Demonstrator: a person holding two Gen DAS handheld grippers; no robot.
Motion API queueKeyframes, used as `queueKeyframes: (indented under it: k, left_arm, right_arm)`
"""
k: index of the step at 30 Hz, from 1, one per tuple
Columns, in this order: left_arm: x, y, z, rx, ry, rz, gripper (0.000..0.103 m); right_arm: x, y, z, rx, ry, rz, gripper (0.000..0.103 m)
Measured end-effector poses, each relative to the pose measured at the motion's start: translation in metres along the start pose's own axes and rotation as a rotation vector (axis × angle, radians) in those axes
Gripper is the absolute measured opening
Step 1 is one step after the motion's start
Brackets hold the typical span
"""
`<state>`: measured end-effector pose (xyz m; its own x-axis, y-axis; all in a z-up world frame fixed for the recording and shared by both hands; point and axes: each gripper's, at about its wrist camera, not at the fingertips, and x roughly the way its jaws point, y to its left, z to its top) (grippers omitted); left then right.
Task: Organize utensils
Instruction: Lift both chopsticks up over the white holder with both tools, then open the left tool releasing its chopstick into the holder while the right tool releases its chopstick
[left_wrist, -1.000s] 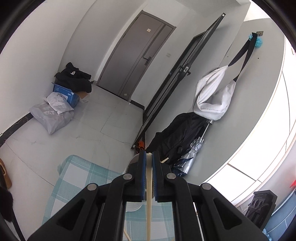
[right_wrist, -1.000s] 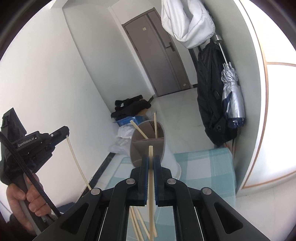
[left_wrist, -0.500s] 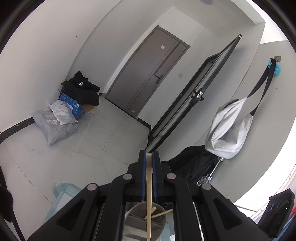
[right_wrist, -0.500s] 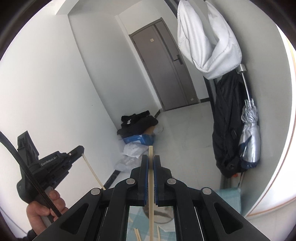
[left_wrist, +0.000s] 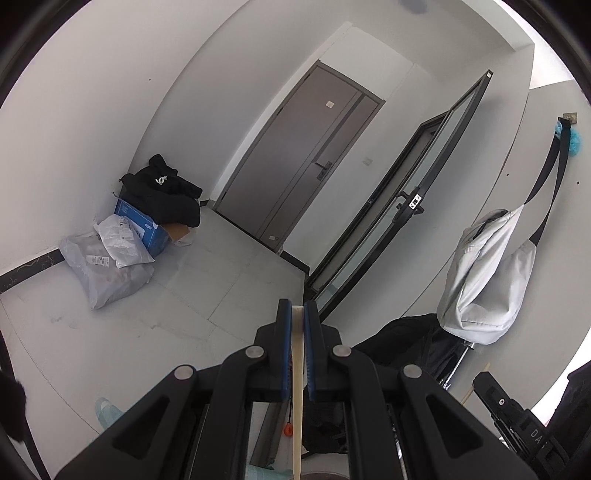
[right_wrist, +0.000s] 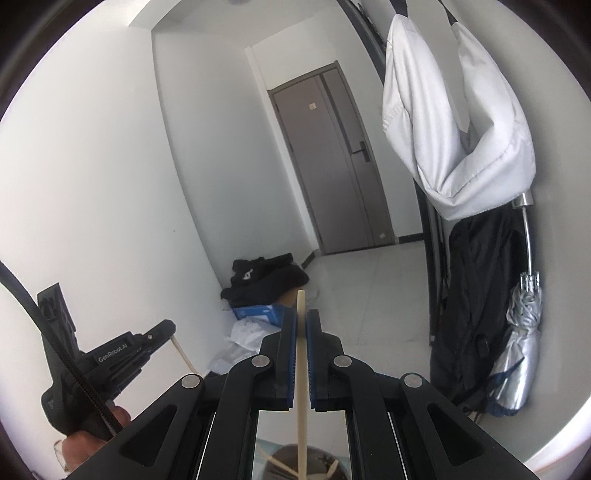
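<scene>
Both tools are clamped down on a chopstick each right now. The left tool (left_wrist: 297, 314) has its blue pads pinched tight on a pale cream chopstick (left_wrist: 297, 387) that runs straight down between the jaws and off the bottom of the left wrist view, its top end sitting about level with the fingertips. The right tool (right_wrist: 301, 317) is doing the same with a second pale wooden chopstick (right_wrist: 301, 369), except this one pokes up a bit past the fingertips. Down at the bottom edge of the right wrist view, right under that stick, you can see the dark round mouth of a utensil holder cup (right_wrist: 291, 458) with a couple more pale sticks leaning inside it. In that same view the left tool shows up low on the left side, held by a person's hand (right_wrist: 79, 443), with its chopstick angling down out of the tip. Both cameras are looking out over a light tiled floor (left_wrist: 207, 295) toward a grey door (left_wrist: 303, 162). There's a blue cardboard box (left_wrist: 142, 223) with black clothing heaped on top against the wall, plus a white bag (right_wrist: 465, 122) and a folded silver umbrella (right_wrist: 521, 350) hanging on the right wall.
</scene>
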<state>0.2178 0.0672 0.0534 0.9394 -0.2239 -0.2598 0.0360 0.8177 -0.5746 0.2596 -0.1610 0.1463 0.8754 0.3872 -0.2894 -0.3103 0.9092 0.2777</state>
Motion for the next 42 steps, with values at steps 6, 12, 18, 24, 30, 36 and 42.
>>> queueKeyframes:
  k: [6, 12, 18, 24, 30, 36, 42]
  left_arm:
    - [0.004, -0.01, -0.013, 0.057, -0.002, -0.042, 0.003]
    - [0.004, -0.018, -0.028, 0.144, 0.012, -0.039, 0.003]
    - [0.005, -0.027, -0.033, 0.235, 0.031, -0.051, 0.003]
    - [0.001, -0.027, -0.042, 0.283, 0.076, -0.077, 0.003]
    - [0.0, -0.025, -0.055, 0.291, 0.145, -0.078, 0.003]
    - [0.001, -0.029, -0.059, 0.329, 0.258, -0.119, 0.004]
    - [0.002, -0.026, -0.05, 0.293, 0.381, -0.061, 0.015]
  right_arm:
    - [0.014, 0.003, -0.011, -0.051, -0.045, -0.002, 0.005]
    - [0.017, 0.015, -0.033, -0.107, -0.056, 0.006, 0.005]
    - [0.015, 0.011, -0.042, -0.092, -0.051, 0.022, 0.005]
    - [0.013, 0.009, -0.05, -0.07, -0.044, 0.036, 0.005]
    - [0.008, 0.01, -0.075, -0.094, 0.025, 0.033, 0.005]
    - [0.005, 0.012, -0.09, -0.133, 0.098, 0.053, 0.005]
    - [-0.01, -0.001, -0.09, -0.056, 0.151, 0.051, 0.012]
